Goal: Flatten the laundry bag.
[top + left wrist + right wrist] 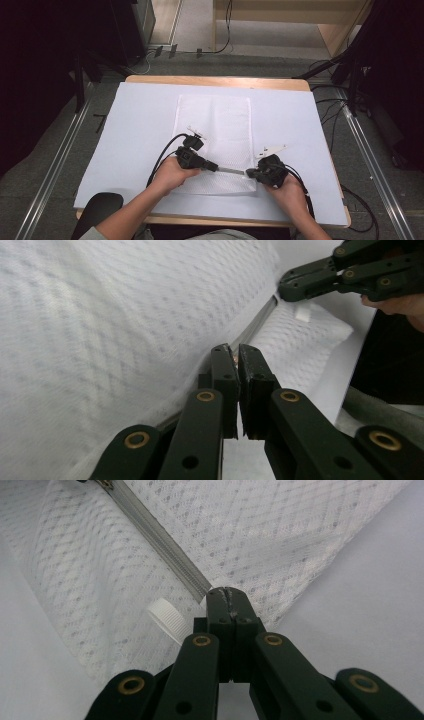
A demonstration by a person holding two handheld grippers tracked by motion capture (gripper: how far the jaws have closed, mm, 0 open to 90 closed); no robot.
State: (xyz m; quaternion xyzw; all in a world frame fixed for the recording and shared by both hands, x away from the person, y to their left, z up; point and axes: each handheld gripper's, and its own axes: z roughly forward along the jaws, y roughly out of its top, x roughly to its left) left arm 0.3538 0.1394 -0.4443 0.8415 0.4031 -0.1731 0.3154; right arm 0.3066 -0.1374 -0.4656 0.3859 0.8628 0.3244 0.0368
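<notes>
A white mesh bag (214,145) with a grey zipper (160,542) along its near edge lies flat in the middle of the bench (135,125). My left fingers (239,356) are clamped on the zipper's pull partway along that edge. My right fingers (226,596) are pinched tight on the bag's corner at the zipper's end.

No readable text, labels, brands, numbers or signs in any view. White mesh bag (215,145): woven dot-and-diamond pattern, no print. Small white tag (169,617) at bag's edge: blank, ridged rim, no lettering. Zipper (165,550): no marking legible. Pale sheet over worktop (300,125): plain.
</notes>
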